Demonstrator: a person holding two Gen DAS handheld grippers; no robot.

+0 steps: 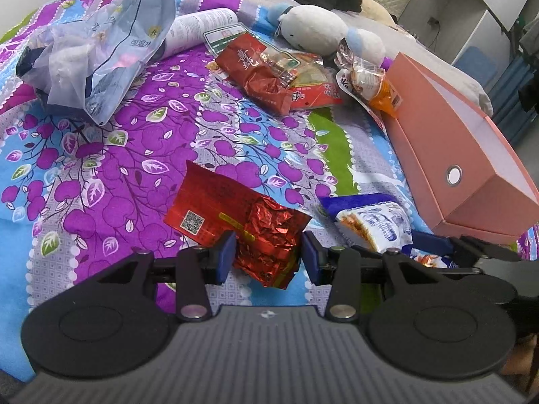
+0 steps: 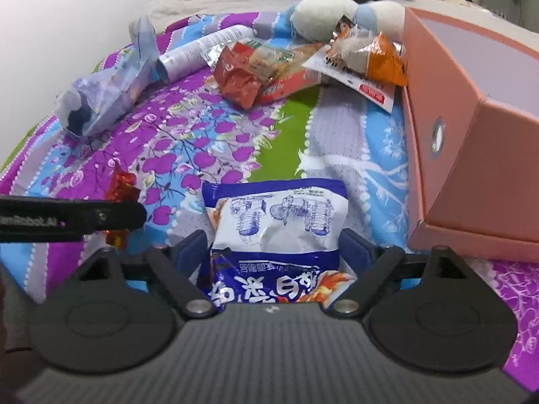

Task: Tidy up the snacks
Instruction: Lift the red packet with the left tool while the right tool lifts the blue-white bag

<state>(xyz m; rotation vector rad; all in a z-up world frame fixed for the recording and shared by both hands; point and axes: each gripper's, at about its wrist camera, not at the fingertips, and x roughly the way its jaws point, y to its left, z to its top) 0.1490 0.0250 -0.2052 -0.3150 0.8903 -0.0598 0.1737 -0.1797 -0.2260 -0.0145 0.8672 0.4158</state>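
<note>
Judging both light, crinkly and slippery, we have the left tool [image 1: 267, 256] pinching the red foil pack [image 1: 235, 222] on the bed [image 1: 118, 155], while the right tool [image 2: 274, 252] stands spread around the blue-white bag [image 2: 274, 222], best gripped mid-body.

Bright, even indoor light, soft shadows, fisheye bending at edges — right view blurred.

A bed with a purple floral sheet [image 1: 111, 155] carries a pink box [image 1: 448, 155] at right, a snack pile [image 1: 269, 74] far, a crumpled plastic bag [image 1: 101, 57] far left, and a blue-white packet [image 2: 276, 229] near.
</note>
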